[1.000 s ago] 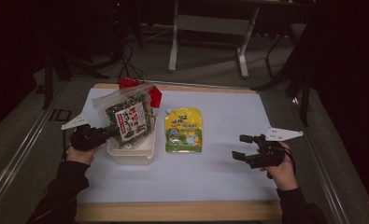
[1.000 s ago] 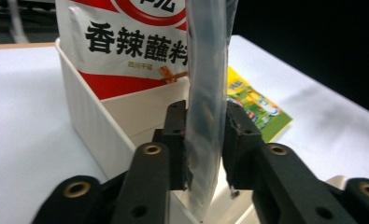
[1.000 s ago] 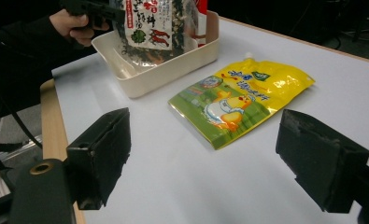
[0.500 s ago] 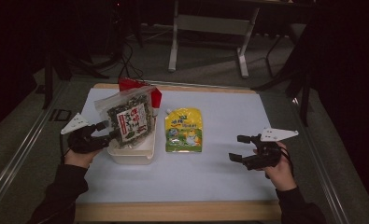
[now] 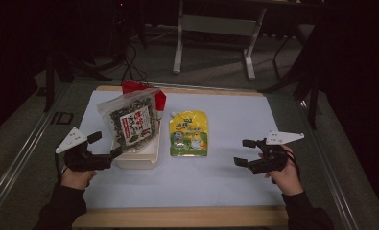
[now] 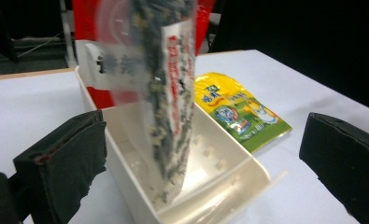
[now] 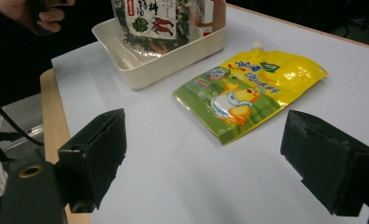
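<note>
Printed matter, two items. Clear seaweed snack bag (image 5: 132, 122), standing in the white bin (image 5: 144, 160): it is carrying a white label with red and black East Asian characters; in the right gripper view the character 料 is showing above red shrimp drawings (image 7: 155, 14), the rest being too blurred to read. Yellow-green spouted pouch (image 5: 189, 134), lying on the table: it is bearing blue characters across its top and a round blue badge, none legible; a cartoon duck is sitting below them.

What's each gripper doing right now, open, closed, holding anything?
Left gripper: open, jaws have just been opening, pulled back from the seaweed bag in the white bin.
Right gripper: open, holding nothing.
</note>
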The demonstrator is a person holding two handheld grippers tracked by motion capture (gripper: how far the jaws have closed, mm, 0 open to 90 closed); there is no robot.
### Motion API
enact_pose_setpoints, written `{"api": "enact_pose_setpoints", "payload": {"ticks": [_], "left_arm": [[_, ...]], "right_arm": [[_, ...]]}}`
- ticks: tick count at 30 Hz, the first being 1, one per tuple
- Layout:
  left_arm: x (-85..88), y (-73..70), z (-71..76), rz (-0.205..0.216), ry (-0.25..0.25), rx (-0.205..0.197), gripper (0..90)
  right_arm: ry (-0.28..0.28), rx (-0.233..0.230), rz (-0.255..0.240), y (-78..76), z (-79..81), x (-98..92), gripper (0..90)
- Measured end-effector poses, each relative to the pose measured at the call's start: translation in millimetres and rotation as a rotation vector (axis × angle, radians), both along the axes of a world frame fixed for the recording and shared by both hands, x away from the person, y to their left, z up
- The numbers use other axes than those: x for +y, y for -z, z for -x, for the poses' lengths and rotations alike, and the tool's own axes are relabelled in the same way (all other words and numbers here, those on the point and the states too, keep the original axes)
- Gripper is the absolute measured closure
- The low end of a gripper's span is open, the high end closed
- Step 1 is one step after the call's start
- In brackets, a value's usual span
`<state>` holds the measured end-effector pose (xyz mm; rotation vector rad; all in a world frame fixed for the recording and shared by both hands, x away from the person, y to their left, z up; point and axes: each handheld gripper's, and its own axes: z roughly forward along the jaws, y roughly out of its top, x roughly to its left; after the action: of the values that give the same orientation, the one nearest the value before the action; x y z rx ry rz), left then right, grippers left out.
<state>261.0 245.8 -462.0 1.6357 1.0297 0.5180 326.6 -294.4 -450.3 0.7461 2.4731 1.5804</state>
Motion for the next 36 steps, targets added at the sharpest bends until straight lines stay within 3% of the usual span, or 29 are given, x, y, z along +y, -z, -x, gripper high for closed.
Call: {"api": "enact_pose_setpoints", "payload": {"ticks": [4, 9, 15, 20, 23, 26, 32, 36], "left_arm": [[-11.7, 2.2, 11.8, -0.012, 0.013, -0.011, 1.8], [-31.4, 10.5, 25.3, -0.002, 0.083, 0.000, 1.8], [-61.7, 22.2, 33.3, -0.043, 0.179, -0.004, 1.8], [-83.1, 30.4, 36.4, -0.070, 0.239, -0.019, 1.8], [-92.3, 35.3, 36.9, -0.073, 0.277, -0.010, 1.8], [-99.3, 40.9, 37.9, -0.082, 0.298, -0.008, 1.8], [-103.6, 47.7, 38.3, -0.102, 0.318, -0.001, 1.8], [-103.1, 51.4, 38.1, -0.108, 0.322, -0.002, 1.8]], "right_arm": [[0.012, -0.016, 0.029, 0.9, -0.1, 0.2, 14.4], [0.007, -0.020, 0.044, 3.8, -0.8, 1.5, 16.2], [-0.004, -0.015, 0.063, 9.5, -2.4, 8.4, 16.7], [0.010, 0.016, 0.029, 11.8, -5.8, 11.2, 15.5], [0.041, -0.009, 0.038, 11.0, -6.9, 14.6, 13.7], [0.048, -0.025, 0.026, 10.5, -9.4, 19.0, 13.8], [0.055, -0.038, 0.058, 14.4, -18.8, 36.1, 15.3], [0.052, -0.047, 0.078, 18.8, -27.5, 49.4, 25.0]]}}
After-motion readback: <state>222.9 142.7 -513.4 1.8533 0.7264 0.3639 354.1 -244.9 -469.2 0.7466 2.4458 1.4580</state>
